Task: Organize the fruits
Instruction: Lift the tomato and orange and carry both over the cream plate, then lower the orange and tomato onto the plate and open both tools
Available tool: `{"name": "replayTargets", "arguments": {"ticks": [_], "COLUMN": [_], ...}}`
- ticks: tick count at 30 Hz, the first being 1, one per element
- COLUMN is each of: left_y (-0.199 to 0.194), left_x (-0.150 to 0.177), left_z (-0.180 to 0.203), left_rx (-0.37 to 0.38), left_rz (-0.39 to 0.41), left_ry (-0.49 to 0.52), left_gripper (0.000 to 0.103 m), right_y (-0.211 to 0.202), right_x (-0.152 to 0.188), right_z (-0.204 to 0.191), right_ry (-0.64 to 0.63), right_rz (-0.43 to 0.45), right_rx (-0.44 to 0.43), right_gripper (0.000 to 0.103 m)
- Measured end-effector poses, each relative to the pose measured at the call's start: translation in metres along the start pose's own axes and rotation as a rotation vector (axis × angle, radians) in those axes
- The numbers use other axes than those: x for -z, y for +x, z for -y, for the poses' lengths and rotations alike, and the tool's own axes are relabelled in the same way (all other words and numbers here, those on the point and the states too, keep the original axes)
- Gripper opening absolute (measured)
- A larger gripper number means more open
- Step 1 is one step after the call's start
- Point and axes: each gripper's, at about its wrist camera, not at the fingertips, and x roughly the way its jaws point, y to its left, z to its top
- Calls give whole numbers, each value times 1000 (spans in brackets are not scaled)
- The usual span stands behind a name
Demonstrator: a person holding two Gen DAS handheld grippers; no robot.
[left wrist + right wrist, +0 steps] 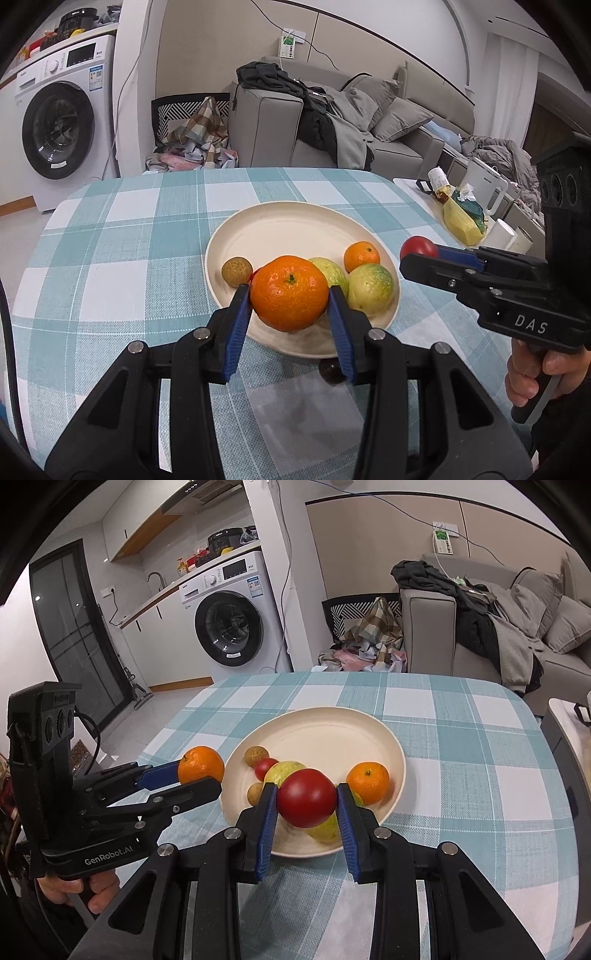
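Note:
My left gripper (289, 291) is shut on a large orange mandarin (288, 306), held just above the near rim of a cream plate (295, 225). On the plate lie a longan (236, 271), two green guavas (370, 286) and a small mandarin (362, 256). My right gripper (306, 788) is shut on a red tomato (306, 801) over the plate's near side (332, 731). In the right wrist view a second small tomato (266, 768) and two longans (256, 756) show on the plate. A small dark fruit (330, 371) lies on the cloth under my left gripper's fingers.
The table carries a teal-and-white checked cloth (129, 240) and ends ahead at a rounded far edge. A side table (410, 188) at right holds a white kettle (484, 192) and a yellow bag (461, 221). Beyond are a grey sofa (369, 122) and a washing machine (59, 122).

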Motion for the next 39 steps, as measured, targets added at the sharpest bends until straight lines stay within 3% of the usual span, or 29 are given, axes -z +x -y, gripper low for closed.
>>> {"name": "replayTargets", "arguments": {"ticks": [24,39], "left_y": [72,83], "left_x": [-33,-35], "left_z": [-8,-10], "left_rx": [-4,-3], "left_rz": [-32,-41], "left_ry": [3,7], "left_gripper": [39,39], "right_y": [55,68], "right_x": [-21,-22], "right_z": [14,18], "right_ry": [17,17], "right_rz": [-48,-70], "right_rx": [36,50], "right_gripper": [33,33]}}
